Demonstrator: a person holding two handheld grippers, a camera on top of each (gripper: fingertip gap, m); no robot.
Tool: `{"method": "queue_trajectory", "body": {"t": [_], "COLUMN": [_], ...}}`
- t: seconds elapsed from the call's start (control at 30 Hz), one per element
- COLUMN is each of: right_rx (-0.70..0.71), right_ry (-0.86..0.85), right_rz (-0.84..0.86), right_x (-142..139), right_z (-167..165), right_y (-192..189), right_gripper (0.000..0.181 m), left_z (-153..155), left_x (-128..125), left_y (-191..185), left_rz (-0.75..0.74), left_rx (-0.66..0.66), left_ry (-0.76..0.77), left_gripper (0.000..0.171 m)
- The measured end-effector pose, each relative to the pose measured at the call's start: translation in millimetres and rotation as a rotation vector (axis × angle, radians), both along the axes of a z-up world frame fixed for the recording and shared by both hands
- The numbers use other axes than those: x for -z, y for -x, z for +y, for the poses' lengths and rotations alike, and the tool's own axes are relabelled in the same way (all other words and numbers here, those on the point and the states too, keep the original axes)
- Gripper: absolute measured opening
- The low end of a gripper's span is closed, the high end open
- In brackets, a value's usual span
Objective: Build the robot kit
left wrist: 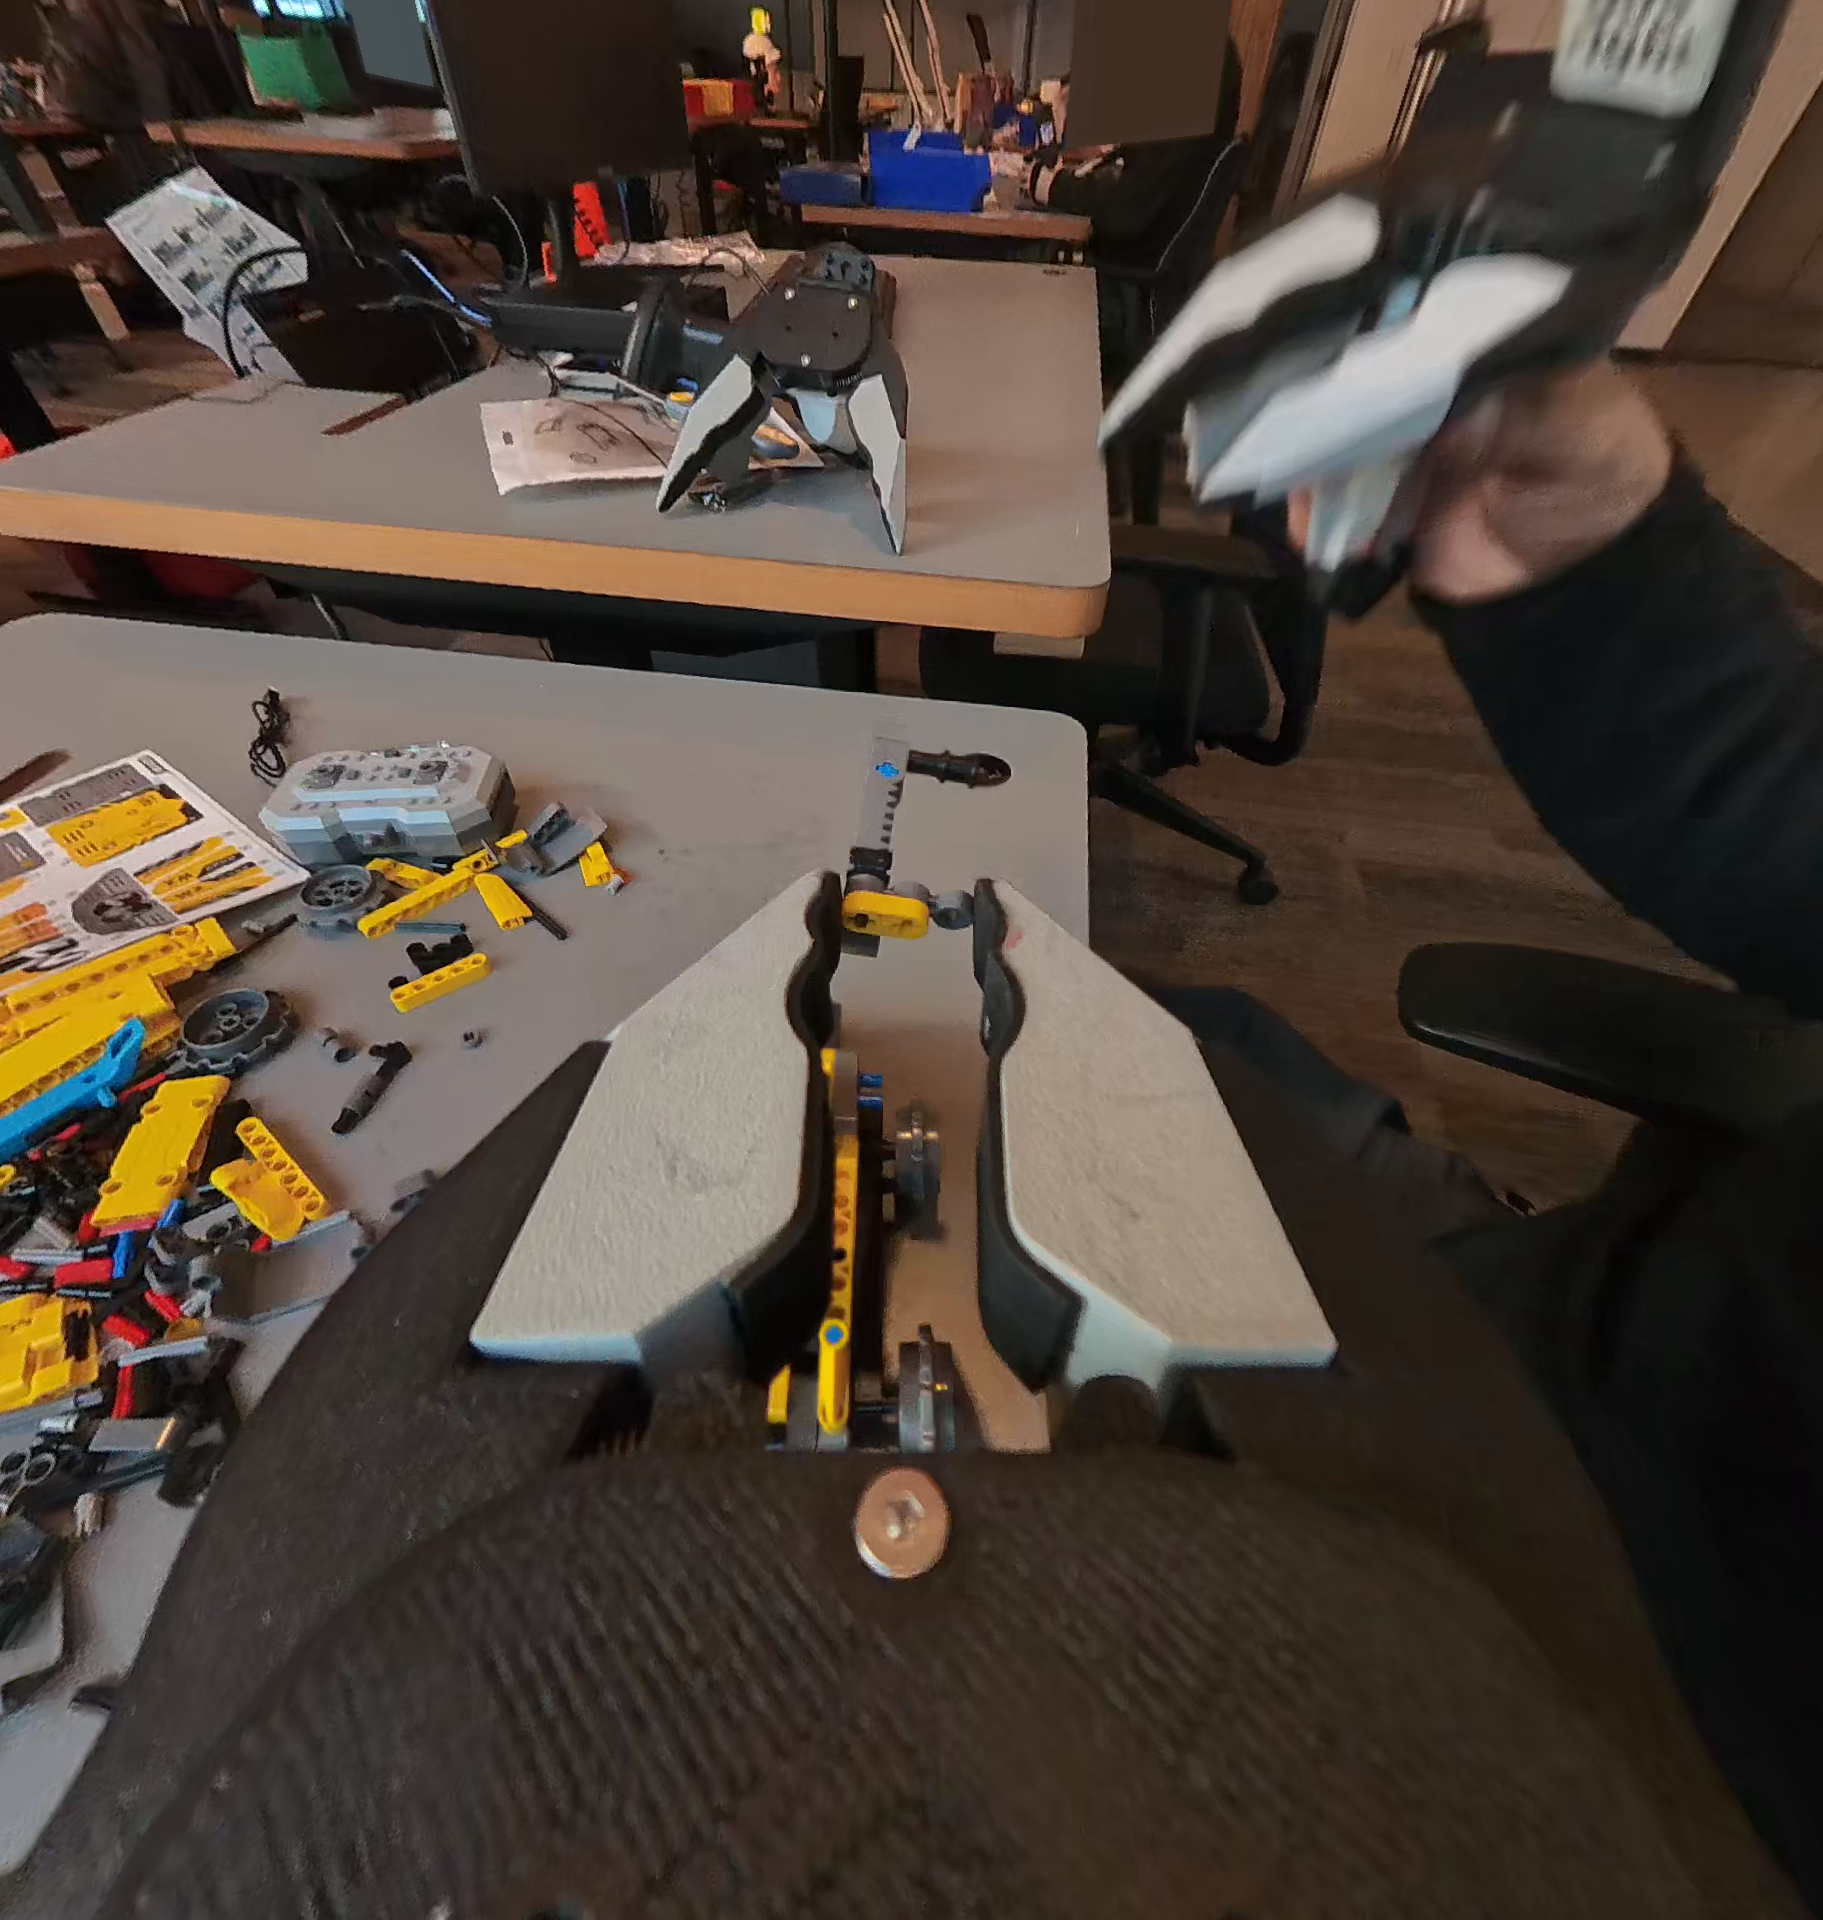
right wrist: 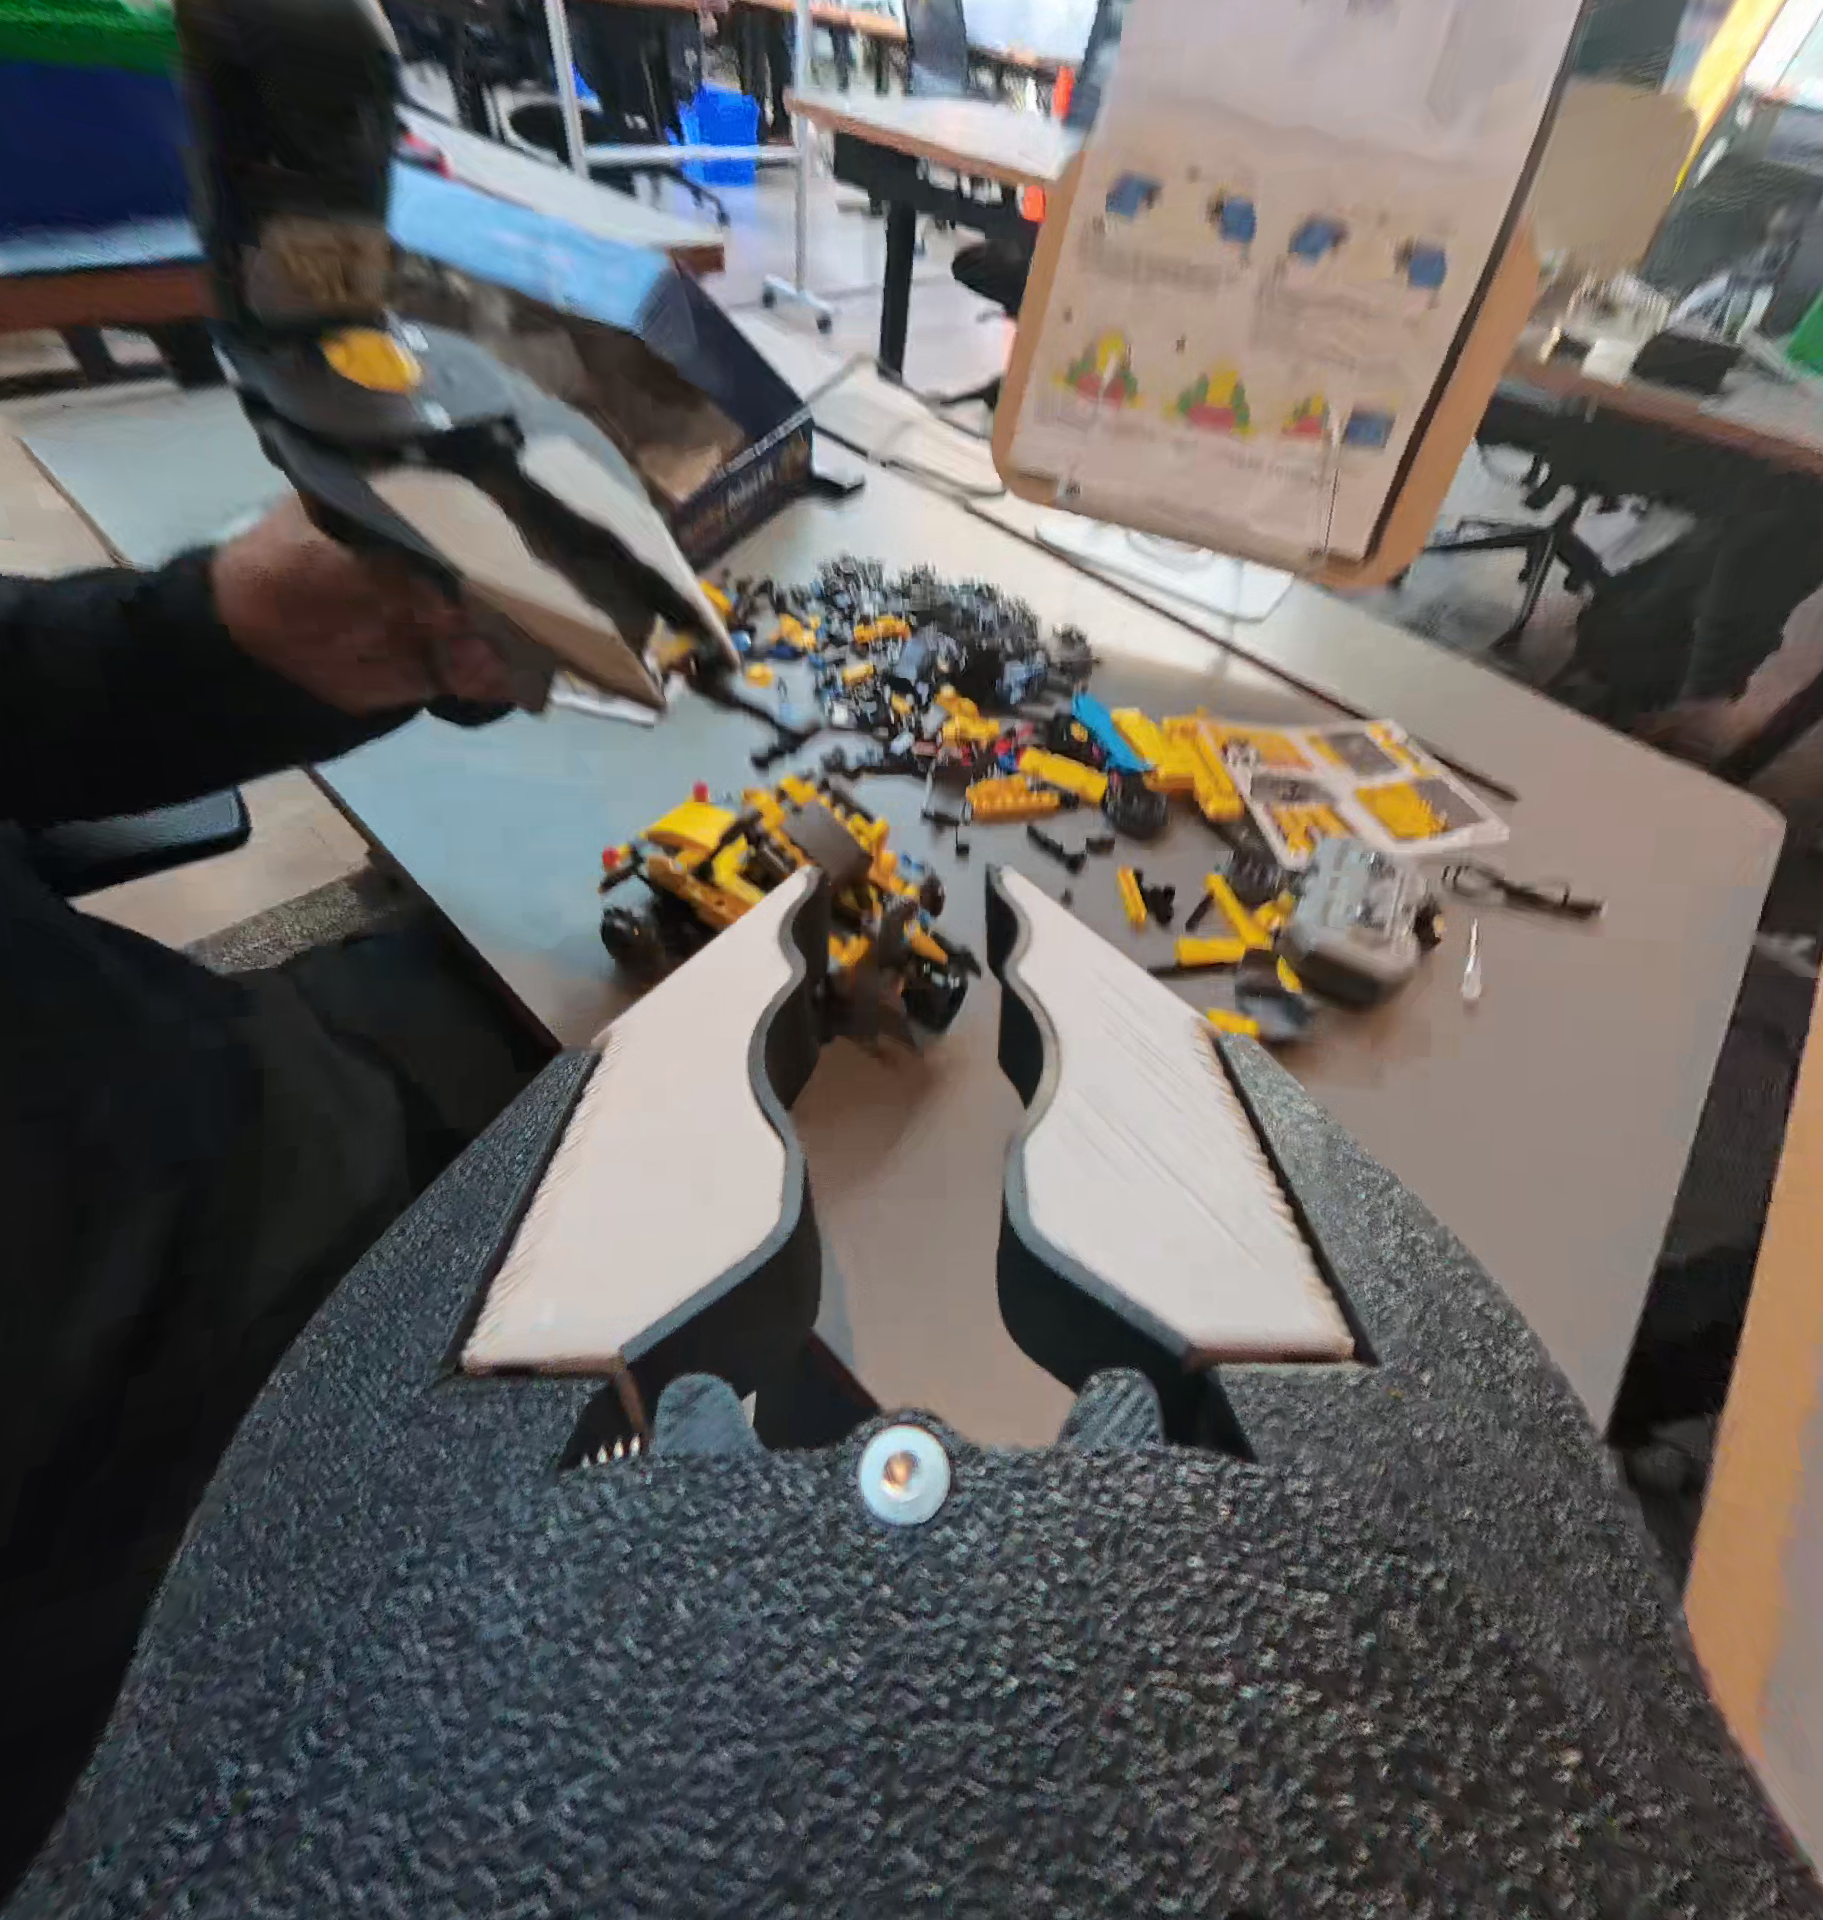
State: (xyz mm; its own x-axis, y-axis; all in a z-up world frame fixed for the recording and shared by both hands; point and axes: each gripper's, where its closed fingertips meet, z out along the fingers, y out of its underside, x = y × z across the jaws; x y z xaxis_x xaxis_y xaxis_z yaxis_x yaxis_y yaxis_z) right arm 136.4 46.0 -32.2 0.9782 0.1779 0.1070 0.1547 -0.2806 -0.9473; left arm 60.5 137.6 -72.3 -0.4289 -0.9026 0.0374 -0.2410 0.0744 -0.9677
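Observation:
My left gripper [left wrist: 907, 894] is shut on a long brick assembly [left wrist: 845, 1195] made of a yellow beam and grey wheels. It lies along the fingers. A yellow connector [left wrist: 881, 914] sits between the tips, and a grey toothed bar [left wrist: 881, 810] sticks out beyond them. The gripper hovers over the grey table [left wrist: 730, 748] near its right edge. It also shows blurred in the right wrist view [right wrist: 704, 665], held in a hand. My right gripper [right wrist: 902, 883] is open and empty, raised above the table [right wrist: 491, 821]. A yellow brick vehicle [right wrist: 709, 842] stands below its tips. It shows blurred in the left wrist view [left wrist: 1156, 462].
A pile of loose yellow, black and blue bricks [left wrist: 159, 1195] [right wrist: 938, 644], an instruction sheet [left wrist: 86, 862] [right wrist: 1354, 779] and a grey hub block [left wrist: 387, 800] [right wrist: 1354, 925] lie on the table. A spare gripper [left wrist: 813, 395] rests on the far table. A chair armrest [left wrist: 1613, 1029] is on the right. A picture board [right wrist: 1271, 291] stands behind. The grippers' ends are close to 12 cm from one another. Both grippers' tips are roughly 35 cm from the grey hub block [left wrist: 387, 800]. Seen from the right wrist view [right wrist: 1339, 888] as well.

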Motion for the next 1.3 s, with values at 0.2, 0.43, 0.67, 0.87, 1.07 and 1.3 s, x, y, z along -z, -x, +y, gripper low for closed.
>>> {"method": "queue_trajectory", "body": {"t": [0.2,0.43,0.67,0.87,1.07,1.3], "right_rx": [-0.364,-0.449,-0.333,-0.344,-0.239,-0.206], "right_ry": [0.047,0.015,-0.029,-0.001,0.004,-0.012], "right_rz": [0.055,0.148,0.109,0.181,0.170,0.114], "right_x": [-36.4,-7.1,-8.8,37.0,66.9,81.9], "right_z": [15.8,-8.1,28.1,48.4,69.0,54.2], "right_y": [80.2,98.4,80.1,82.3,66.4,75.1], "right_gripper": [0.027,0.037,0.036,0.036,0.037,0.038], "left_z": [-2.1,-12.8,-28.3,-4.6,0.7,-0.9], "left_x": [-35.4,-45.7,22.2,38.6,52.7,79.4], "left_y": [15.2,49.3,43.5,45.9,45.7,58.8], "left_rz": [-0.050,-0.018,0.057,0.048,0.048,0.082], "left_rx": [-0.020,0.015,-0.019,-0.107,-0.132,-0.136], "left_ry": [0.018,-0.044,0.031,0.012,0.055,0.000], "left_gripper": [0.023,0.023,0.023,0.023,0.023,0.022]}}
